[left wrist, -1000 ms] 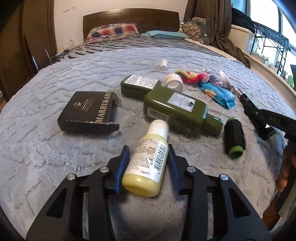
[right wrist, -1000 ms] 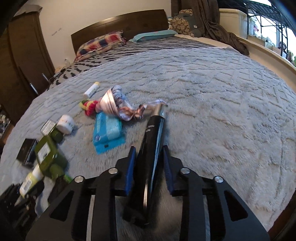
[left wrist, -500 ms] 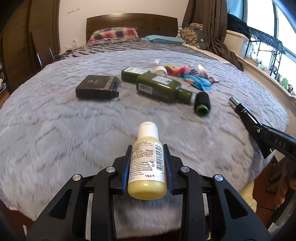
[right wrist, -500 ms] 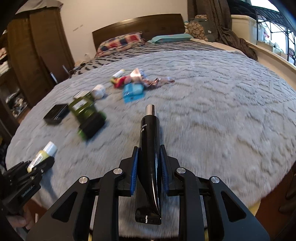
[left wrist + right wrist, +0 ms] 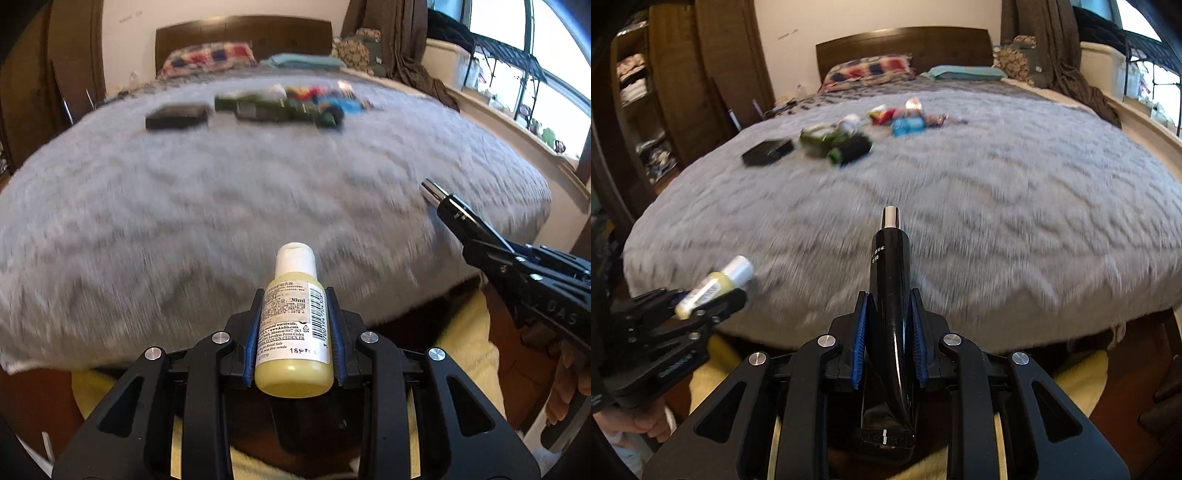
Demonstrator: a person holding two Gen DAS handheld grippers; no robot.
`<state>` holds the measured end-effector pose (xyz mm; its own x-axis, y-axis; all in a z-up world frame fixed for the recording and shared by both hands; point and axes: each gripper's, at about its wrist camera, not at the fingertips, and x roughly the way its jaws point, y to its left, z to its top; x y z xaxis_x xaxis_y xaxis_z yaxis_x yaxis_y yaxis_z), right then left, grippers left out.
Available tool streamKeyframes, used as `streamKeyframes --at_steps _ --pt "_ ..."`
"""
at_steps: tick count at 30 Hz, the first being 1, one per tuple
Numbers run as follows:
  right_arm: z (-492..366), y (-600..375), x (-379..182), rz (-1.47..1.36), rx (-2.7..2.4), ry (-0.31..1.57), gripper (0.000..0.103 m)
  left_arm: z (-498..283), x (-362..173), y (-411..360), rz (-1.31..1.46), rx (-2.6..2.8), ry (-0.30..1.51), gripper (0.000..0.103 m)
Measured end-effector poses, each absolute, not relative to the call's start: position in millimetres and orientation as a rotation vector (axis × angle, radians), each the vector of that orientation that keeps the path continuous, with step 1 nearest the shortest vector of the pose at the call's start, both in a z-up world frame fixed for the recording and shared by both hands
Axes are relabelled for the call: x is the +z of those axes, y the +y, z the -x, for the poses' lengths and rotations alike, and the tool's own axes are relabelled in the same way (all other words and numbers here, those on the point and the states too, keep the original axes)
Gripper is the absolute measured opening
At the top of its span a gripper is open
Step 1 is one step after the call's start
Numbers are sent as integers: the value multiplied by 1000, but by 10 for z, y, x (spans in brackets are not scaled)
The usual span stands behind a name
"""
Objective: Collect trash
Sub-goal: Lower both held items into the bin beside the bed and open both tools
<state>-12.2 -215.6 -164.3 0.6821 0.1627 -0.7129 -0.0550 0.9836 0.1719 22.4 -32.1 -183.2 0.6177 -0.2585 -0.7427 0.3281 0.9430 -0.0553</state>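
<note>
Yellow bottle [image 5: 293,332] with white cap, printed label; black tube [image 5: 891,314] silver-tipped.

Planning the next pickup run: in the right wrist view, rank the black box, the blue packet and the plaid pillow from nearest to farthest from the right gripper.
1. Black box, on the blanket, far left of the pile.
2. Blue packet, farther back, right side of the pile.
3. Plaid pillow, at the headboard.
</note>
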Motion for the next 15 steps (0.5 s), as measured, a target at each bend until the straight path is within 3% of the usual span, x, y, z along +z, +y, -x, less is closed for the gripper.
streamKeyframes --at_steps 15 --pt "227 -1894 -2786 -170 169 1186 23 -128 -3002 -347 -115 -359 1167 29"
